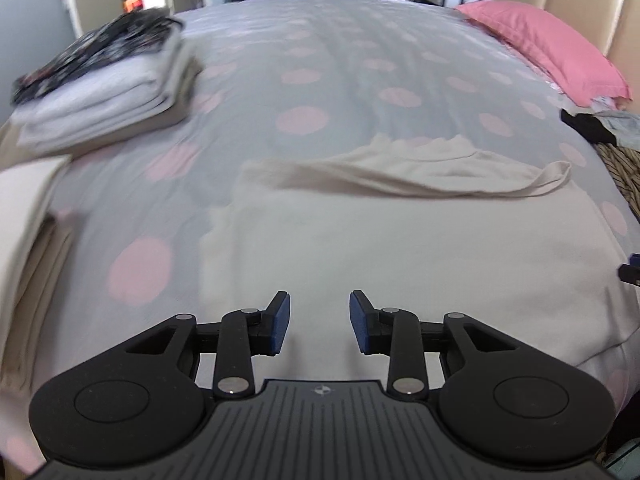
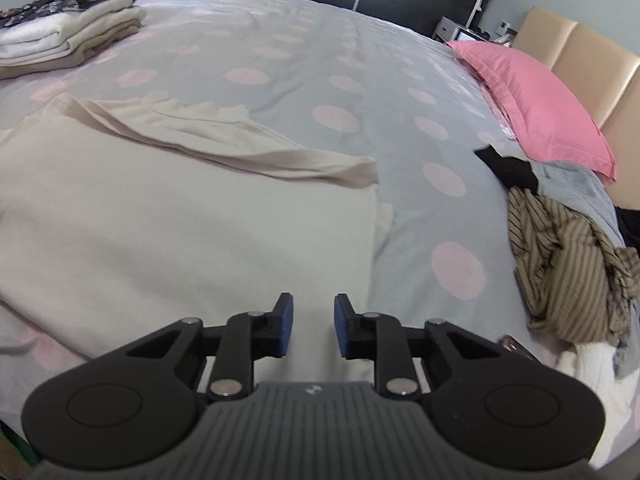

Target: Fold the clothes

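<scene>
1. Right now the left gripper [image 1: 319,322] hangs over the near part of a cream garment [image 1: 400,248], its blue-padded jaws apart with nothing between them.
2. Likewise the right gripper [image 2: 314,324] hovers at the near right edge of the same cream garment [image 2: 180,216], jaws parted and empty.
3. That garment lies spread flat on the bed cover [image 1: 320,60], grey with pink dots, with its far edge folded over into a rumpled band.
4. At far left sits a stack of folded clothes [image 2: 68,36], a dark patterned piece on top.
5. On the right, near a pink pillow [image 2: 536,100], lies a heap of unfolded clothes [image 2: 568,264], including a brown striped piece.
6. Behind the pillow stands a beige padded headboard [image 2: 580,52].
</scene>
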